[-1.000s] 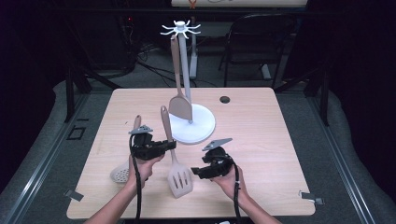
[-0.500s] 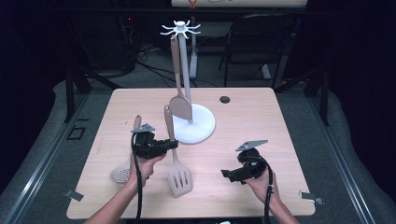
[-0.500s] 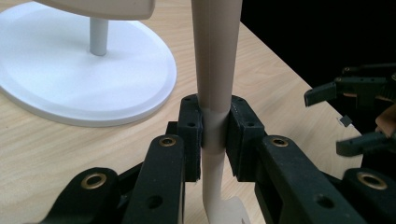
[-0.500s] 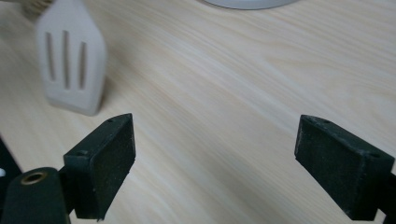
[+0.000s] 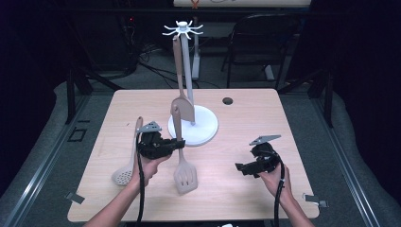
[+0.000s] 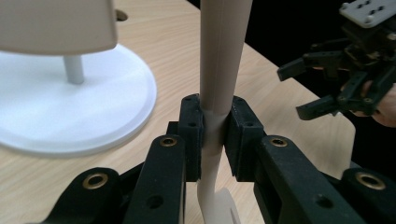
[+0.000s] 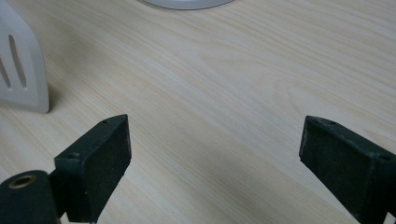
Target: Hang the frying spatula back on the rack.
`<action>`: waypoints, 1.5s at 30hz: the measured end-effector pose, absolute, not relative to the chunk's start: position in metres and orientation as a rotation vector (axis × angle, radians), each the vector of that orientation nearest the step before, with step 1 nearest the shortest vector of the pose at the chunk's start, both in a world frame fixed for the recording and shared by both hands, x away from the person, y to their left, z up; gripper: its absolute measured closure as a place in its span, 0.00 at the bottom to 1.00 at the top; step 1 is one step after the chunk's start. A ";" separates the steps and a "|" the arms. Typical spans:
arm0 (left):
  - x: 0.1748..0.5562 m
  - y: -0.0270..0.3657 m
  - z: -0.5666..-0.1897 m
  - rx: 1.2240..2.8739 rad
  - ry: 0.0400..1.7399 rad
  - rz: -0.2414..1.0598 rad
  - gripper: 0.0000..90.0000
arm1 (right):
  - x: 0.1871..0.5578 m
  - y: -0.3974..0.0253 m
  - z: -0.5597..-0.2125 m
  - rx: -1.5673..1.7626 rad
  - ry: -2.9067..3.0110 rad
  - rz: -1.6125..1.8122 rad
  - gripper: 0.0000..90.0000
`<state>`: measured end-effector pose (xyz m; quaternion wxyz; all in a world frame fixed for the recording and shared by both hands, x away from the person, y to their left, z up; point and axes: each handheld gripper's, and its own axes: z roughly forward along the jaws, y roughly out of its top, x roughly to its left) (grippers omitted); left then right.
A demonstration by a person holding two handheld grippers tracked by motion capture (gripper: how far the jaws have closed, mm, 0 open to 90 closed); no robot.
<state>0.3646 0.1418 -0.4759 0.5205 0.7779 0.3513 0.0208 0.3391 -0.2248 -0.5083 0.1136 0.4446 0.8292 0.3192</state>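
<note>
Left gripper point(image 5: 176, 144) is clamped tight on the slotted spatula point(image 5: 182, 161), black pads pinching its smooth beige handle just above the neck (a snug, square grip). The spatula sits right in front of the white stand point(image 5: 195, 124), handle angled up toward the stand's round base, its flat slotted blade apparently touching the pale wood-grain table point(image 5: 246, 118), though that contact is hard to judge. Right gripper point(image 5: 242, 166) hovers well to the right of the stand, jaws spread wide, holding nothing. Left of the stand lies a perforated skimmer point(image 5: 126, 165), and a solid turner point(image 5: 182, 101) hangs on the stand's pole.
</note>
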 end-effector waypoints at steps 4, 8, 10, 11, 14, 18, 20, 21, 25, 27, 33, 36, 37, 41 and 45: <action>0.363 0.136 -0.469 1.889 0.784 0.073 0.87 | 0.340 -0.231 -0.507 1.308 2.421 0.924 0.10; 0.363 0.133 -0.465 1.899 0.754 0.083 0.87 | 0.342 -0.233 -0.509 1.317 2.414 0.919 0.10; 0.364 0.132 -0.463 1.904 0.748 0.093 0.87 | 0.343 -0.234 -0.509 1.322 2.415 0.903 0.10; 0.364 0.132 -0.462 1.904 0.748 0.098 0.87 | 0.342 -0.234 -0.509 1.326 2.416 0.907 0.10; 0.367 0.132 -0.458 1.902 0.742 0.111 0.87 | 0.342 -0.234 -0.508 1.321 2.416 0.894 0.10; 0.371 0.130 -0.450 1.912 0.733 0.136 0.87 | 0.343 -0.234 -0.509 1.317 2.416 0.884 0.10; 0.373 0.129 -0.447 1.911 0.729 0.148 0.87 | 0.343 -0.234 -0.510 1.319 2.415 0.883 0.10; 0.375 0.128 -0.445 1.917 0.726 0.152 0.87 | 0.343 -0.234 -0.511 1.324 2.414 0.883 0.10; 0.380 0.125 -0.440 1.929 0.719 0.166 0.87 | 0.344 -0.235 -0.511 1.320 2.419 0.875 0.10; 0.383 0.123 -0.438 1.937 0.714 0.174 0.87 | 0.344 -0.235 -0.511 1.318 2.419 0.873 0.10; 0.390 0.120 -0.430 1.954 0.699 0.187 0.87 | 0.344 -0.234 -0.512 1.318 2.423 0.859 0.10; 0.393 0.119 -0.427 1.962 0.693 0.197 0.87 | 0.344 -0.234 -0.511 1.315 2.420 0.852 0.10; 0.394 0.118 -0.426 1.965 0.694 0.200 0.87 | 0.344 -0.234 -0.511 1.317 2.415 0.858 0.10; 0.398 0.116 -0.421 1.972 0.688 0.214 0.87 | 0.343 -0.234 -0.511 1.315 2.417 0.856 0.10; 0.403 0.114 -0.417 1.973 0.683 0.223 0.87 | 0.343 -0.233 -0.512 1.309 2.424 0.853 0.10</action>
